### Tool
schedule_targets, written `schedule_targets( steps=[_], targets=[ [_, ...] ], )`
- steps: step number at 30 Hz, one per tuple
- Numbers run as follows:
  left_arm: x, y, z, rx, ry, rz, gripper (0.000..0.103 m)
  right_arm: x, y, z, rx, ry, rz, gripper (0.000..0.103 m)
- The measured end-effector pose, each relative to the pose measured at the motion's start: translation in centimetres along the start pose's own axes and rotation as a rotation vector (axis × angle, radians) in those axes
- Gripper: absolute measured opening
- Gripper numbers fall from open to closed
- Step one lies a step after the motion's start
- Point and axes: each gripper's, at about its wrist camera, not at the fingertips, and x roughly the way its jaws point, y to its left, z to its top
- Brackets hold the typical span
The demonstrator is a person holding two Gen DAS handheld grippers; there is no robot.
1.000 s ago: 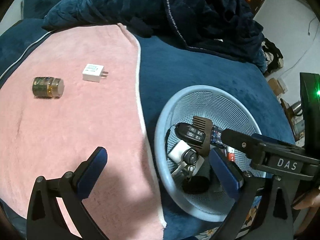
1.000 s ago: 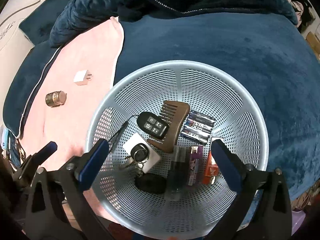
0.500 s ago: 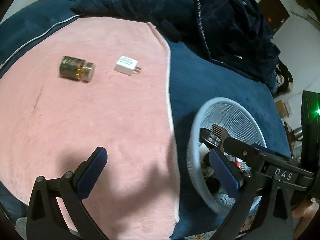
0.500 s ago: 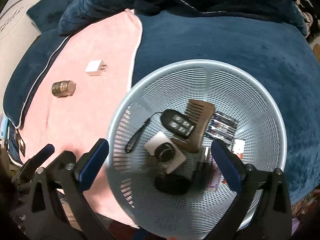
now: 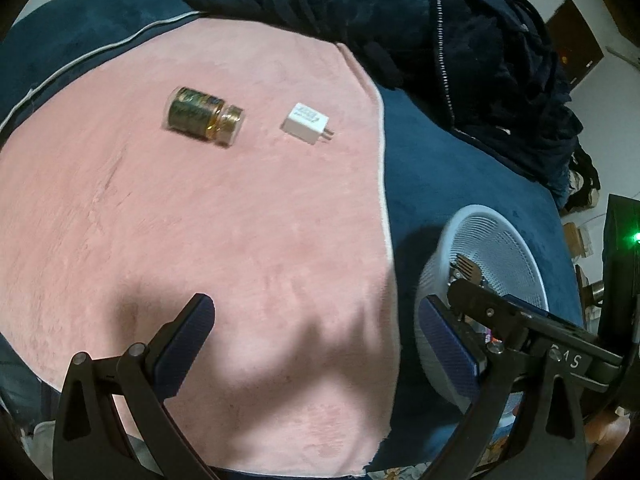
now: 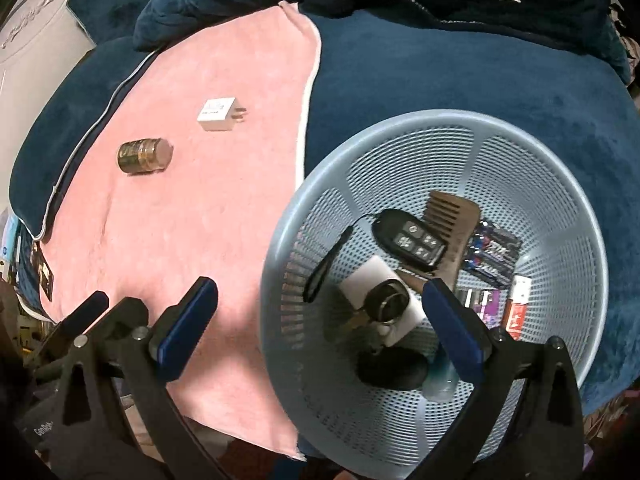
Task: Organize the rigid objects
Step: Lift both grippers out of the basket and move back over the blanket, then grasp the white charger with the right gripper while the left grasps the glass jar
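Observation:
A small amber jar (image 5: 204, 121) (image 6: 144, 155) lies on its side on the pink towel (image 5: 200, 240), with a white plug adapter (image 5: 307, 123) (image 6: 219, 114) to its right. A pale blue mesh basket (image 6: 560, 184) (image 5: 500, 232) on the blue bedding holds a car key fob (image 6: 408, 240), a wooden comb (image 6: 452, 216), batteries (image 6: 494, 252) and other small items. My left gripper (image 5: 316, 344) is open and empty above the towel's near part. Open too, my right gripper (image 6: 320, 320) hangs over the basket's left rim.
A dark blue blanket and jacket (image 5: 440, 32) are heaped at the far side of the bed. The other gripper's body (image 5: 520, 328) crosses in front of the basket in the left wrist view. Floor clutter (image 5: 576, 236) lies past the bed's right edge.
My left gripper has swung left over the towel, so jar and adapter are now nearer its centre. The right gripper has drifted left; the basket now sits right of centre.

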Motion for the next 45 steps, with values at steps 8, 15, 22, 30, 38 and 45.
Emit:
schedule_targets(
  steps=[8,15,22,30,38,45],
  targets=[
    [0.7,1.8,0.4,-0.088,0.018,-0.001,0.102,1.0,0.5,0.4,0.007,-0.004,0.026,0.103],
    [0.8,3.3,1.3,-0.147,0.023,0.055,0.102,1.3,0.8,2.0,0.016,-0.024,0.058,0.103],
    [-0.5,5.7,4.2,-0.142,0.058,0.172,0.102,1.5,2.7,4.4,-0.01,-0.066,0.103,0.103],
    [-1.5,10.9,8.8,-0.137,0.086,0.209,0.102,3.7,6.3,6.7,-0.073,-0.057,0.142,0.103],
    [-1.1,14.6,10.0,-0.21,0.052,0.24,0.102,7.9,11.0,10.5,-0.147,0.008,0.177,0.103],
    [-1.1,14.6,10.0,-0.183,0.029,0.278,0.102,11.7,16.2,14.5,-0.165,0.035,0.303,0.103]
  ],
)
